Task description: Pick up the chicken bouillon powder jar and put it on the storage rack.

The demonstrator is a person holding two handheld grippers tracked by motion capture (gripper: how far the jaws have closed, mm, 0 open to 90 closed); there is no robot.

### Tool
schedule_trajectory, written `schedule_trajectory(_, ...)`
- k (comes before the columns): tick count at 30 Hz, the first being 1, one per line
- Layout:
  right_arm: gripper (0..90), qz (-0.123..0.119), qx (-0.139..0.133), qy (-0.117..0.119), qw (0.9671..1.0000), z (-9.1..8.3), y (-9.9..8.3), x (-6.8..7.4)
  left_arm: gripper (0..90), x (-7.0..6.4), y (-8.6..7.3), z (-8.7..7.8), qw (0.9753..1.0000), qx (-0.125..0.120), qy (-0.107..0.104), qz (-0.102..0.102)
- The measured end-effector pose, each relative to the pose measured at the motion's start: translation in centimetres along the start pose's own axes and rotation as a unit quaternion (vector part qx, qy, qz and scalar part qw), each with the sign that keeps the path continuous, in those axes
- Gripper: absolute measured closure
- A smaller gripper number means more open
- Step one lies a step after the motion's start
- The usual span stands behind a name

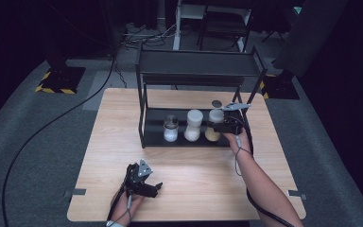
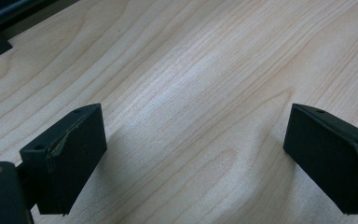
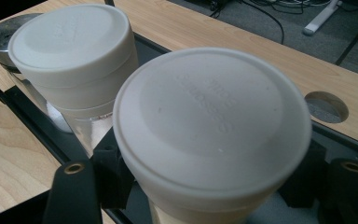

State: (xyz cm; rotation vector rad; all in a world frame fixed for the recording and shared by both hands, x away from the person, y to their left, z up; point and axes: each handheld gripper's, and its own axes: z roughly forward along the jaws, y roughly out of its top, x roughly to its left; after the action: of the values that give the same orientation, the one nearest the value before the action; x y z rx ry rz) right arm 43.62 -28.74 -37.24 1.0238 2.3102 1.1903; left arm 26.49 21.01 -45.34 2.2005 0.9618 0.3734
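Note:
Three jars stand in a row on the lower shelf of a black rack (image 1: 142, 118). The right jar (image 1: 213, 124) has a white lid (image 3: 209, 121) and tan contents; my right gripper (image 1: 220, 126) is shut on it, one black pad (image 3: 112, 172) pressed against each side just under the lid. The middle jar (image 1: 193, 124) also has a white lid (image 3: 72, 46). The left jar (image 1: 170, 128) has a metal lid (image 3: 0, 35) and white contents. My left gripper (image 1: 157, 188) rests low over the table's front left, open (image 2: 193, 154), with bare wood between its jaws.
The wooden table (image 1: 194, 179) carries the rack at its far middle; the rack's top shelf (image 1: 198, 64) is bare. A round hole (image 3: 326, 106) is cut in the tabletop behind the rack. Grey floor surrounds the table, with a cable (image 1: 42, 127) at the left.

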Motion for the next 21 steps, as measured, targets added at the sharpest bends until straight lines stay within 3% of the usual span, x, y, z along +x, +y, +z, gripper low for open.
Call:
schedule_trajectory(11,33.4,0.007,0.004,0.001,1.0000,0.35,-0.24,-0.21,5.8,0.00,0.00,-0.01,1.0000,0.000,0.000,0.000)
schedule_trajectory(18,33.1,-0.008,0.006,0.001,0.9999,0.42,-0.13,-0.03,5.8,-0.01,0.00,-0.01,1.0000,0.000,0.000,0.000)
schedule_trajectory(21,27.3,-0.005,0.000,0.006,1.0000,0.27,-0.23,-0.24,5.8,0.00,0.01,-0.02,1.0000,0.000,0.000,0.000)
